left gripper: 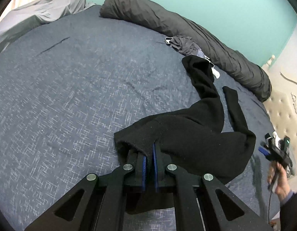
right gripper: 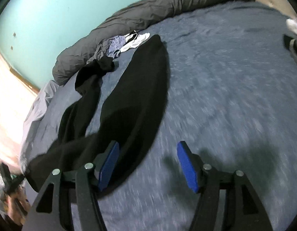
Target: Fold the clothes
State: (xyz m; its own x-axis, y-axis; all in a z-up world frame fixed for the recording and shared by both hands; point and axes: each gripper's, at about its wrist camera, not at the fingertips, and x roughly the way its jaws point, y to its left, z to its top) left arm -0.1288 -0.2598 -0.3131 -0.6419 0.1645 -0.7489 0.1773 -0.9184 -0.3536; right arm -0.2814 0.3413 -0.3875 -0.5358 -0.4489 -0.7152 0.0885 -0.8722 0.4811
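Note:
A pair of black trousers (left gripper: 186,134) lies spread on the blue bed sheet (left gripper: 71,96), its two legs running toward the far side. My left gripper (left gripper: 149,150) is shut on the trousers' near edge, with the cloth bunched between the blue pads. In the right wrist view the trousers (right gripper: 136,100) stretch away to the left. My right gripper (right gripper: 148,146) stands open above the sheet (right gripper: 225,86); its left finger (right gripper: 110,163) hangs over the cloth and nothing is between the pads. The left wrist view shows the right gripper (left gripper: 277,150) held by a hand at the right edge.
A rolled dark grey duvet (left gripper: 186,28) lies along the far side by the teal wall. A small pile of grey and white clothes (left gripper: 185,45) sits beside it. A grey pillow (left gripper: 42,11) is at far left, a tufted headboard (left gripper: 283,111) at right.

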